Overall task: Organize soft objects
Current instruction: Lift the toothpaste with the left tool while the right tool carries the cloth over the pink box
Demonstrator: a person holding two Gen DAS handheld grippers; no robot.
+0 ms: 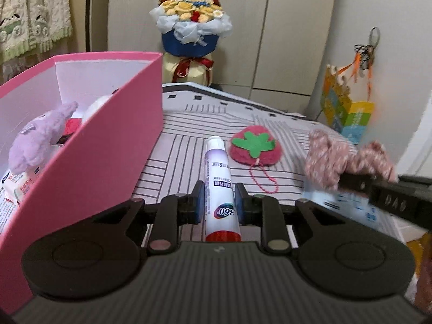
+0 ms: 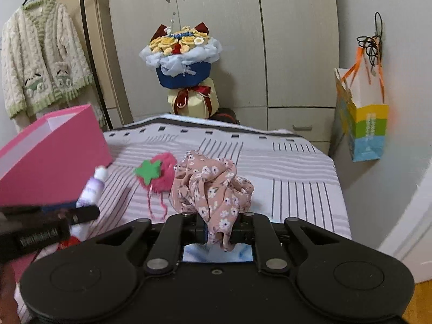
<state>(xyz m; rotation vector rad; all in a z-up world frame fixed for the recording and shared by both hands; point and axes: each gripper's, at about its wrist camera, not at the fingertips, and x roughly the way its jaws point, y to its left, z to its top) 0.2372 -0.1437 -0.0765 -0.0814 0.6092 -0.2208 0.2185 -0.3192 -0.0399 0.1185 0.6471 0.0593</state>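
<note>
the floral scrunchie [image 2: 212,186] is hanging pinched in the right claw [image 2: 219,225], whose jaws are closing tight on its fabric above the striped bed [image 2: 297,167]. the left claw [image 1: 219,202] is gripping a toothpaste tube [image 1: 219,181] pointing to 12 o'clock. the strawberry plush [image 1: 255,145] is lying at 1 o'clock of the tube, the pink box [image 1: 94,145] at 10 o'clock.

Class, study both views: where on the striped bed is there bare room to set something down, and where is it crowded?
Bare: the striped bedcover right of the floral scrunchie, toward the far edge. Crowded: beside the pink box, around the tube and strawberry plush.
</note>
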